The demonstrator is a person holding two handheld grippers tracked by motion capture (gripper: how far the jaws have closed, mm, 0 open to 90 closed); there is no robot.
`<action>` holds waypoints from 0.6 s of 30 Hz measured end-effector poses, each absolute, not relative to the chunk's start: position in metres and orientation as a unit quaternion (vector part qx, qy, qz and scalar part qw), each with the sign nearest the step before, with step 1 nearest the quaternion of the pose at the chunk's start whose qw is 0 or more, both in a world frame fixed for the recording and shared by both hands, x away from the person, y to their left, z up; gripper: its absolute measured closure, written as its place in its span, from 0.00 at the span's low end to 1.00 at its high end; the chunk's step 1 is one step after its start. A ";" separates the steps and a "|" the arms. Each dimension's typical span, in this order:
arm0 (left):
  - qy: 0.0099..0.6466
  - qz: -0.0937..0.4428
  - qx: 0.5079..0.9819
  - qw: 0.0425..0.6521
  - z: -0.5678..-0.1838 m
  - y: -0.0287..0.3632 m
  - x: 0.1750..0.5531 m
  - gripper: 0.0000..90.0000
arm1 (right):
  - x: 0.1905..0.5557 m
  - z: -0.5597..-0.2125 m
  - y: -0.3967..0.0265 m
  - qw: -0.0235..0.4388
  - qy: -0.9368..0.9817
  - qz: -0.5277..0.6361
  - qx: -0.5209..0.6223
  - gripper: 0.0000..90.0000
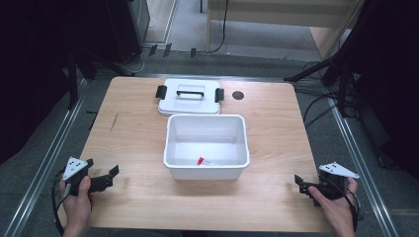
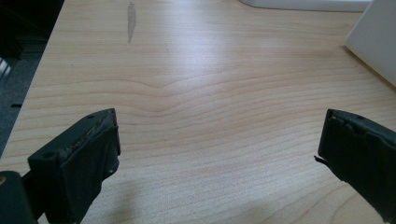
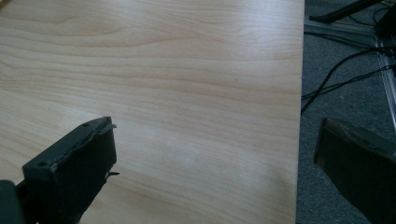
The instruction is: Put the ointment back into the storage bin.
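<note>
My left tongs (image 1: pixel 109 176) sit at the surface's (image 1: pixel 276 133) near left corner, jaws apart, pointing toward the white bin (image 1: pixel 206 146). My right tongs (image 1: pixel 303 185) are at the near right edge, jaw gap hard to read. The bin is mid-surface, a small red item (image 1: pixel 200 161) inside. The white lid (image 1: pixel 189 97) with a black handle lies just behind it.

Desk (image 1: pixel 133 133): pale wood, wavy grain. Tub (image 1: pixel 206 123): white. Small item in tub (image 1: pixel 200 161): red. Lid (image 1: pixel 190 103) at far side: white, black handle and clips. Left hand-held gripper (image 1: pixel 109 177) and right hand-held gripper (image 1: pixel 302 185): black, grey plates.
</note>
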State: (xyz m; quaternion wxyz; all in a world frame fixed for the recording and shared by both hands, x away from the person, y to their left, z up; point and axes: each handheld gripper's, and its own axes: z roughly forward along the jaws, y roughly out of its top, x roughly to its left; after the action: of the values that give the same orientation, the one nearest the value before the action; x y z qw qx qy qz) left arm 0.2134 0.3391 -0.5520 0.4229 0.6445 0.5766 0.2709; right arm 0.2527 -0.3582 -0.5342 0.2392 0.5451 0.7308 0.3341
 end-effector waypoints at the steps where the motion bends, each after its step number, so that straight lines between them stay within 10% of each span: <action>1: 0.577 0.271 0.645 0.423 -0.552 0.339 0.213 0.00 | 0.251 -0.535 -0.360 0.241 0.730 0.335 0.544 0.00; 18: 0.577 0.271 0.644 0.423 -0.552 0.339 0.213 0.00 | 0.231 -0.548 -0.377 0.244 0.719 0.341 0.554 0.00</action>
State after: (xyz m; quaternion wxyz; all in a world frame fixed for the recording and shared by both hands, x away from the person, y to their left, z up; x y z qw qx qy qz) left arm 0.2134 0.3392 -0.5520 0.4227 0.6442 0.5770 0.2710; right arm 0.2313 -0.3771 -0.5478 0.2439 0.5542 0.7190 0.3412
